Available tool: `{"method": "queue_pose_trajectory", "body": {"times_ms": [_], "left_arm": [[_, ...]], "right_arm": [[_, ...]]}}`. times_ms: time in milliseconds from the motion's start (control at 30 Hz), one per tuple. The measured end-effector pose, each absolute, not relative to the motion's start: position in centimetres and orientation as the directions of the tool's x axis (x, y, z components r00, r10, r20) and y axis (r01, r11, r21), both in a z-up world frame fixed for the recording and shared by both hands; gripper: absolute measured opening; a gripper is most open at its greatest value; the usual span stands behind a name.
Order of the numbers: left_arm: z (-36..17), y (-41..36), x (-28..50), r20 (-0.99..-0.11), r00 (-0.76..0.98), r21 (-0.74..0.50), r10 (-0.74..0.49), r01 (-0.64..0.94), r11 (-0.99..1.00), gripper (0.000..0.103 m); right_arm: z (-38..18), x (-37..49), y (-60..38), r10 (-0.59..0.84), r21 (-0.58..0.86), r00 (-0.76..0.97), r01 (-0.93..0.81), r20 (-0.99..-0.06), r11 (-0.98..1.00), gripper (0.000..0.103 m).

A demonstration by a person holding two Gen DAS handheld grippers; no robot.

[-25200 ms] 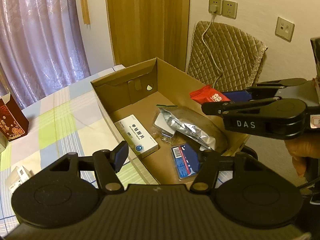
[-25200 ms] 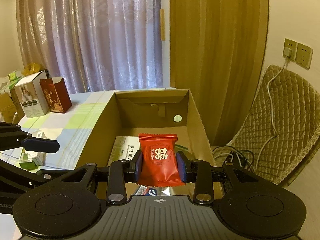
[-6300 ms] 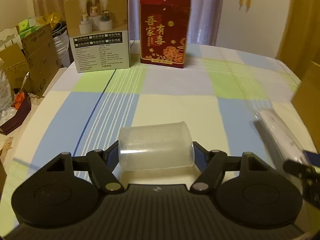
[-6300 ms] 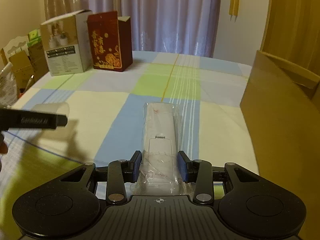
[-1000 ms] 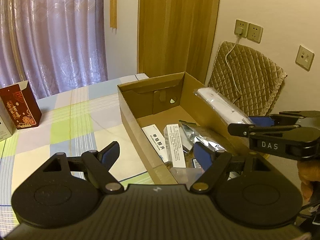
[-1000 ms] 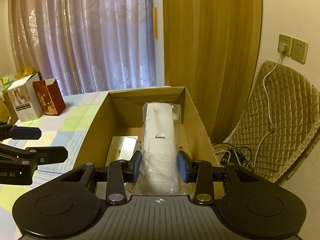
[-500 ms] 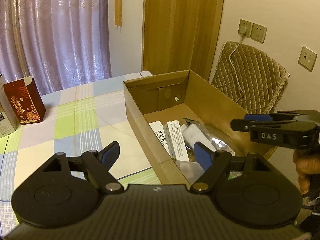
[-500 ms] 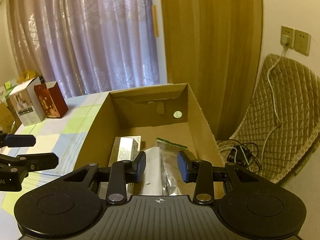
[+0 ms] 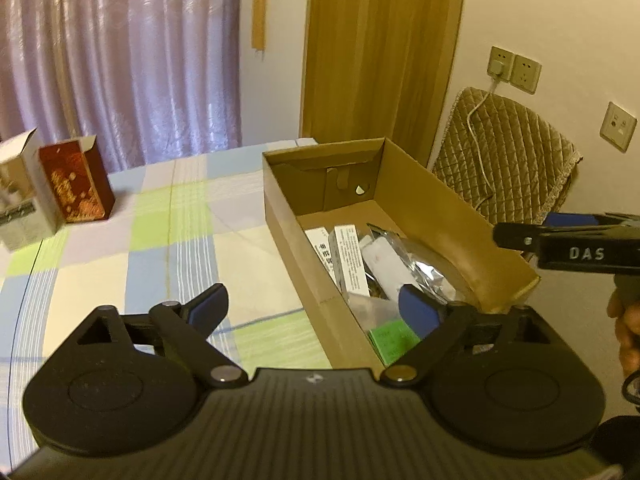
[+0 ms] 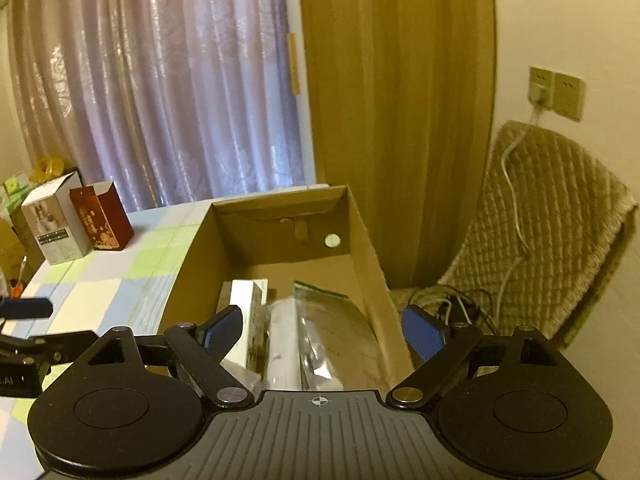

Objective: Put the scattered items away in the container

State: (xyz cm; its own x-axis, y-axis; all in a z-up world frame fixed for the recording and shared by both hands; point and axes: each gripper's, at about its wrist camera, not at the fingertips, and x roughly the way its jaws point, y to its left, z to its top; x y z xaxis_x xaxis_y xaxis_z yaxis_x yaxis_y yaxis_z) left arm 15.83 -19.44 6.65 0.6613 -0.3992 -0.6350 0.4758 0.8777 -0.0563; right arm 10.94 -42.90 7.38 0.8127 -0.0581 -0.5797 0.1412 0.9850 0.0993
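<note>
White plastic-wrapped remote point(image 10: 282, 344) lying inside open brown cardboard box point(image 9: 424, 196), below and between right gripper point(image 10: 322, 330) fingers, touching neither. Right gripper hovering level above box's near end, jaws spread wide, holding nothing. Left gripper point(image 9: 312, 306) straddling box's left wall over checked tablecloth point(image 9: 160, 240), jaws wide apart, carrying nothing.

lilac curtain point(image 9: 120, 60), quilted chair point(image 9: 504, 160), red carton point(image 9: 76, 180)
</note>
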Motion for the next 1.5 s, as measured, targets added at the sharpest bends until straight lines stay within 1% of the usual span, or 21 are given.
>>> {"method": "queue_pose_trajectory", "body": {"times_ms": [67,233,333,367,667,967,1233,1500], "left_arm": [[6.9,-19.3,14.6,-0.634,0.675,-0.034,-0.377,0.463,0.886,0.102],[7.7,-18.7,12.2,-0.644,0.680,-0.046,-0.350,0.423,0.905,0.102],[8.2,-18.4,10.8,-0.635,0.693,-0.046,-0.342,0.409,0.912,0.102],[8.4,-18.4,10.2,-0.631,0.698,-0.046,-0.339,0.403,0.914,0.102],[9.2,-17.5,6.3,-0.619,0.717,-0.077,-0.322,0.353,0.933,0.102],[9.5,-16.1,4.4,-0.650,0.693,-0.111,-0.311,0.317,0.942,0.102],[9.5,-15.3,3.3,-0.649,0.714,-0.101,-0.264,0.263,0.960,0.102],[9.6,-15.3,3.0,-0.647,0.720,-0.102,-0.250,0.244,0.965,0.102]], "right_arm": [[7.8,10.0,-42.7,-0.060,0.092,0.805,0.141,-0.591,0.986,0.092],[8.7,7.9,-42.1,-0.047,0.091,0.778,0.133,-0.627,0.987,0.093],[9.4,6.3,-41.7,-0.036,0.102,0.775,0.129,-0.631,0.986,0.101],[9.6,5.7,-41.5,-0.035,0.102,0.776,0.128,-0.630,0.986,0.102],[10.9,2.2,-39.5,-0.022,0.107,0.751,0.123,-0.660,0.987,0.102],[11.1,-0.1,-38.3,-0.014,0.106,0.737,0.117,-0.676,0.987,0.102],[11.1,-1.0,-38.0,-0.011,0.098,0.725,0.109,-0.689,0.989,0.102],[11.0,-1.1,-38.0,-0.006,0.098,0.720,0.102,-0.694,0.990,0.102]]}}
